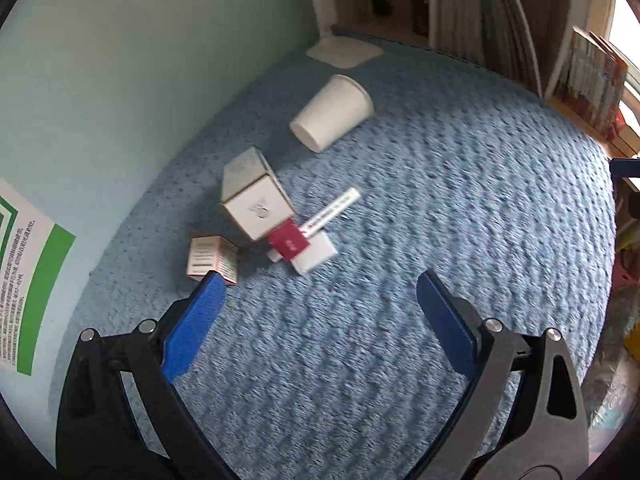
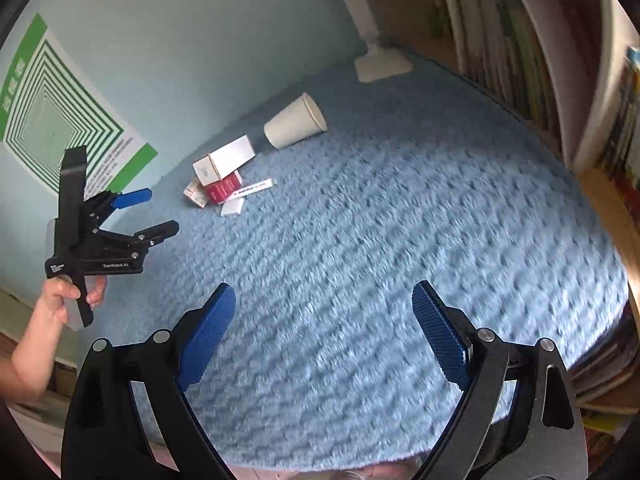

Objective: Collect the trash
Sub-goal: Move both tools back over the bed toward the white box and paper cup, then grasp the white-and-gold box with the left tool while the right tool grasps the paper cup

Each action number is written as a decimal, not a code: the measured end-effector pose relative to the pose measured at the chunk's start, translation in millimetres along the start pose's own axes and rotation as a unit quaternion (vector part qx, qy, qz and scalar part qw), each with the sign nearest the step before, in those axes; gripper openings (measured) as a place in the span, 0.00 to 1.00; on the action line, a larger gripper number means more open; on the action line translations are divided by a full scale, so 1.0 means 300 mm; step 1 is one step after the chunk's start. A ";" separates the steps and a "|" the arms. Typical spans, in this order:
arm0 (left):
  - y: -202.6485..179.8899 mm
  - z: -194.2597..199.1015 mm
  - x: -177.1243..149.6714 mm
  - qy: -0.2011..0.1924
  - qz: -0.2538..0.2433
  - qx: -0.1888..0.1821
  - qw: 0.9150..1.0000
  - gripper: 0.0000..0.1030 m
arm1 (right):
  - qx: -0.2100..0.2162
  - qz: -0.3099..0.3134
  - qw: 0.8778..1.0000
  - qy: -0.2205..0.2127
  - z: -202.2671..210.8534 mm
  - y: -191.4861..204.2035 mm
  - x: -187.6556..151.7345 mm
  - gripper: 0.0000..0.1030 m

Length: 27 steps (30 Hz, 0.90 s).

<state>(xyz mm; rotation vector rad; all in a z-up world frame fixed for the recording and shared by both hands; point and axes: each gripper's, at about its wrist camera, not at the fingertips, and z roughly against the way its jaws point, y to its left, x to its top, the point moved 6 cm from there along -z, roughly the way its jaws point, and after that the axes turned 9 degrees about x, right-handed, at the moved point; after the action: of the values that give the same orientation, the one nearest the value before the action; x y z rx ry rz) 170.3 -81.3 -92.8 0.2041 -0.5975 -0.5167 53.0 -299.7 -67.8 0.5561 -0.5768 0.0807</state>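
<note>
Trash lies in a loose cluster toward the wall side of the blue textured mat, the biggest piece being a white paper cup tipped on its side; which end is its mouth, and whether anything is in it, cannot be told. Near it a white-and-tan carton leans over a red packet, which rests on a flat white box. A slim white tube with print lies touching the red packet, and a small pink-striped box stands just beside the carton. A white lamp base sits at the mat's far edge against the bookshelf.

The mat's middle and near side spread wide and unoccupied up to its front edge.

The left gripper hovers with its blue fingers spread wide, the left fingertip just in front of the pink-striped box. The right gripper is likewise spread apart over bare mat, holding nothing. In the right wrist view, a hand grips the left tool's handle near the green poster.
</note>
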 end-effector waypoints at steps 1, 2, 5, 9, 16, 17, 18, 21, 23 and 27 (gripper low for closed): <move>0.030 -0.021 0.021 0.001 0.014 0.006 1.000 0.92 | -0.002 0.010 1.000 0.003 -0.031 0.016 0.036 0.87; 0.052 -0.037 0.033 0.003 0.024 0.009 1.000 0.93 | -0.004 0.021 1.000 0.006 -0.070 0.034 0.077 0.87; 0.101 -0.088 0.071 0.008 0.048 0.020 0.999 0.93 | -0.002 0.040 0.999 0.022 -0.182 0.075 0.187 0.87; 0.128 -0.167 0.116 0.019 0.059 0.023 0.998 0.93 | -0.003 0.060 0.998 0.034 -0.317 0.109 0.323 0.87; 0.174 -0.327 0.141 0.055 0.097 0.019 0.994 0.93 | -0.020 0.084 0.995 0.054 -0.518 0.099 0.493 0.87; 0.182 -0.348 0.143 0.060 0.103 0.015 0.993 0.93 | -0.028 0.087 0.994 0.055 -0.548 0.089 0.518 0.87; 0.189 -0.367 0.144 0.064 0.109 0.012 0.992 0.93 | -0.033 0.086 0.994 0.054 -0.572 0.077 0.540 0.87; 0.194 -0.410 0.144 0.074 0.116 0.008 0.990 0.93 | -0.027 0.073 0.996 0.047 -0.635 0.034 0.600 0.87; 0.198 -0.432 0.142 0.079 0.120 0.004 0.990 0.93 | -0.022 0.063 0.997 0.044 -0.675 0.010 0.633 0.87; 0.214 -0.456 0.154 0.081 0.128 -0.005 0.988 0.80 | 0.013 0.035 0.998 0.046 -0.737 -0.006 0.661 0.77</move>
<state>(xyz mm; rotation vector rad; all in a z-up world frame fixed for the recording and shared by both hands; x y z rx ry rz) 308.5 -45.4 -160.3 0.1555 -0.4548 -0.2507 329.3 -202.0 -115.8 0.5547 -0.5068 0.1798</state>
